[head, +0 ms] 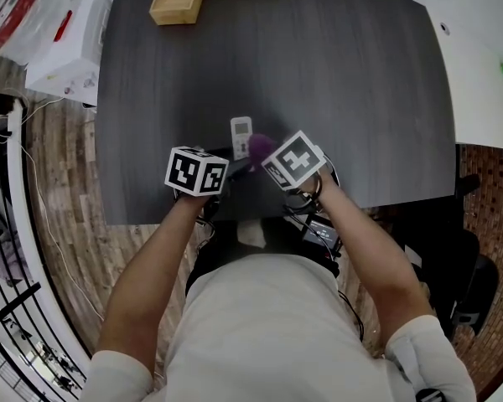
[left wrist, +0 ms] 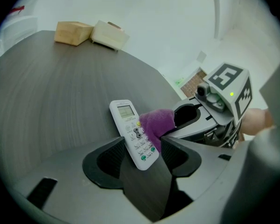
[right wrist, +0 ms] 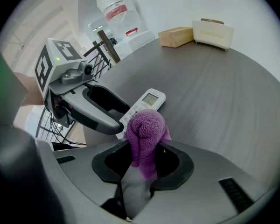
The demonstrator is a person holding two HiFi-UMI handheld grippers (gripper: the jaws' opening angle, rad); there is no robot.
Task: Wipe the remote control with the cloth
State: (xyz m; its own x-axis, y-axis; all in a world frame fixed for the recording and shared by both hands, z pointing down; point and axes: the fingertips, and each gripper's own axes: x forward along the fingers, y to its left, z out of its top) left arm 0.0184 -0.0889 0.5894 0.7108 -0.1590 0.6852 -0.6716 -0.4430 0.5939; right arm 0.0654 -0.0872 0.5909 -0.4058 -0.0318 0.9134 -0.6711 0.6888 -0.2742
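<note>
The left tool (left wrist: 141,149) is gripping the white remote (left wrist: 132,130) near the middle of the desk's (head: 318,74) near edge. The right tool (right wrist: 143,155) is clamping a purple cloth (right wrist: 147,129), which is touching the remote.

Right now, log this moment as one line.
left tongs: shut on remote | right tongs: shut on cloth | cloth: touching remote | remote: face up

I see my left gripper (head: 224,159) at the remote's (head: 241,135) near end on the table (head: 335,90), my right gripper (head: 271,159) bringing the purple cloth (head: 260,146) against the remote's right edge.
</note>
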